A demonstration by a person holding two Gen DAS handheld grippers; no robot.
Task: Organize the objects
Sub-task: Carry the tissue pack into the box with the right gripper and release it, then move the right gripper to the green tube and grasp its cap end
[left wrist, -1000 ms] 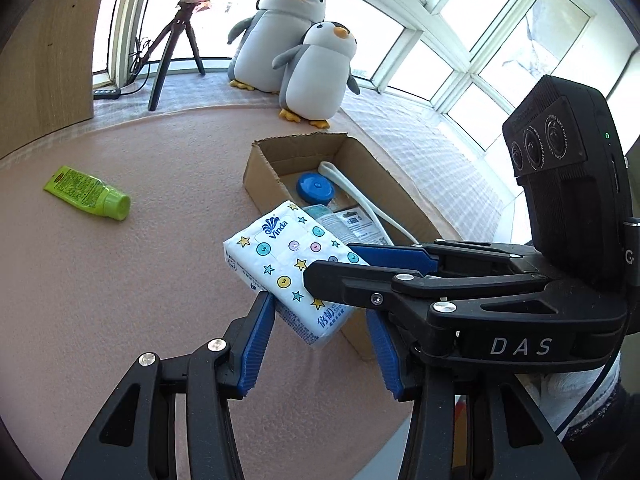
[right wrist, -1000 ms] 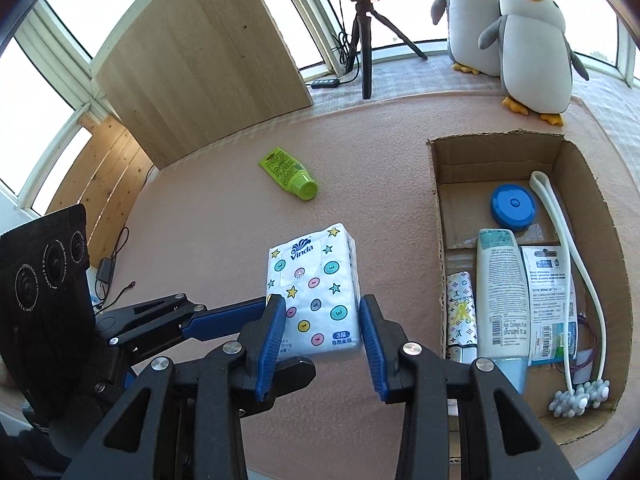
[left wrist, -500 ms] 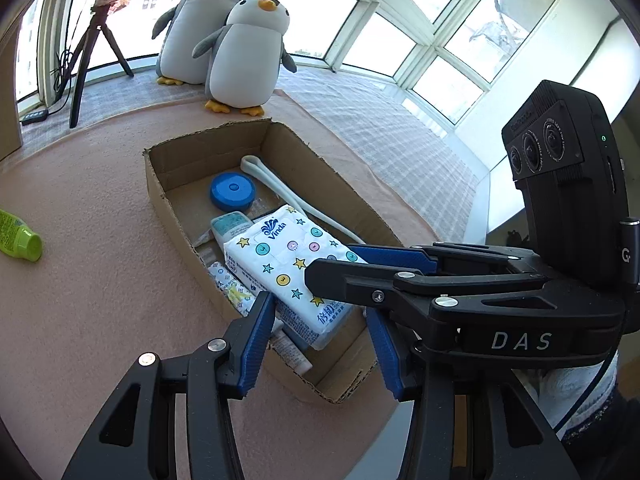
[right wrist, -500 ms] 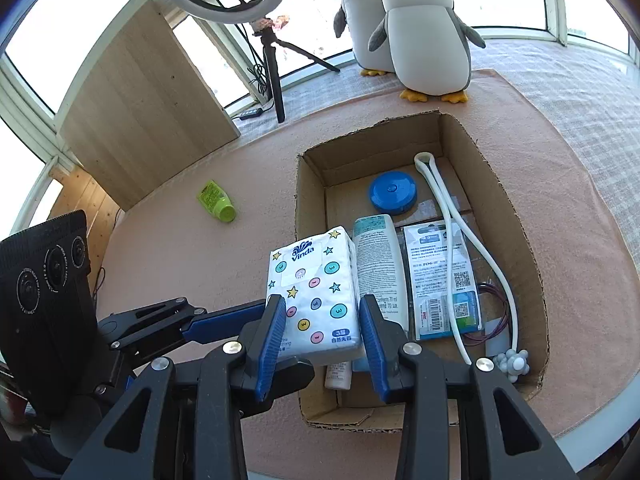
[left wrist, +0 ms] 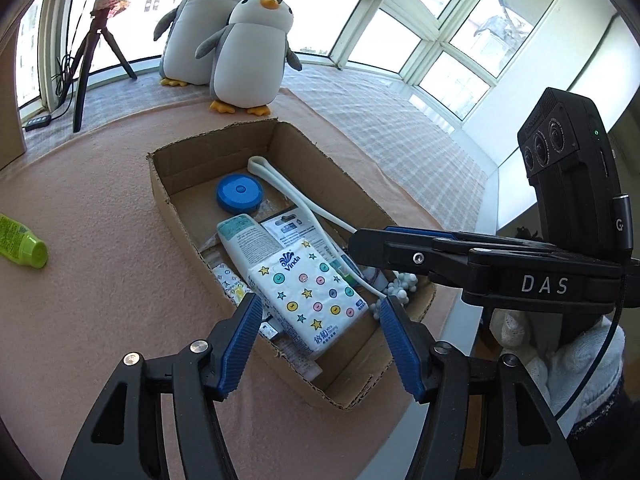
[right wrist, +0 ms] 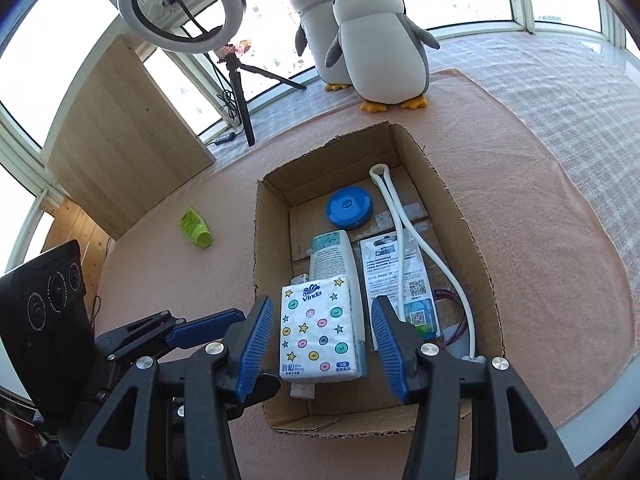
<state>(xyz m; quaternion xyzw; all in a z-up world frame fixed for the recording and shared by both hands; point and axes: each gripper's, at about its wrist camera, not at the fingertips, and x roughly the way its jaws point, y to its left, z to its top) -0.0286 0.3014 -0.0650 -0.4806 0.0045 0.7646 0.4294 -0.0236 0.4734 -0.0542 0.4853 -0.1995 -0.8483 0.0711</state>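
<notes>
Tongs first: both grippers stand over the near end of the cardboard box (right wrist: 452, 216), and both are letting go. The right gripper (right wrist: 320, 338) has its blue pads parted and opening, with clear gaps on either side of the Vinda tissue pack (right wrist: 320, 332); the left gripper (left wrist: 320, 338) is opening too, its pads clear of the pack's ends in the left wrist view. Neither pad presses on the pack, so it appears released, lying tilted on top of the white tube (right wrist: 332, 256) and the small items beneath it, inside the box at its near end.

Doing this step well is, in my judgement, a matter of a clean release. Let the jaws spread until the pads are plainly free of the soft wrapper before any lift, since a ribbed pad that drags on the film could pull the pack back up or tip it over the near wall. Draw both grippers straight up and back, the two together, so neither nudges the pack sideways onto the white looped cord (right wrist: 420, 240) or the printed card (right wrist: 400, 276). The blue round lid (right wrist: 349, 207) at the far end is well apart and at no risk.

Outward from the box, the green tube (right wrist: 195, 227) lies alone on the pink mat (right wrist: 540, 208), well to the left; it looks like the remaining thing to bring in. Two plush penguins (right wrist: 376, 52) and a ring light (right wrist: 180, 4) stand beyond.
</notes>
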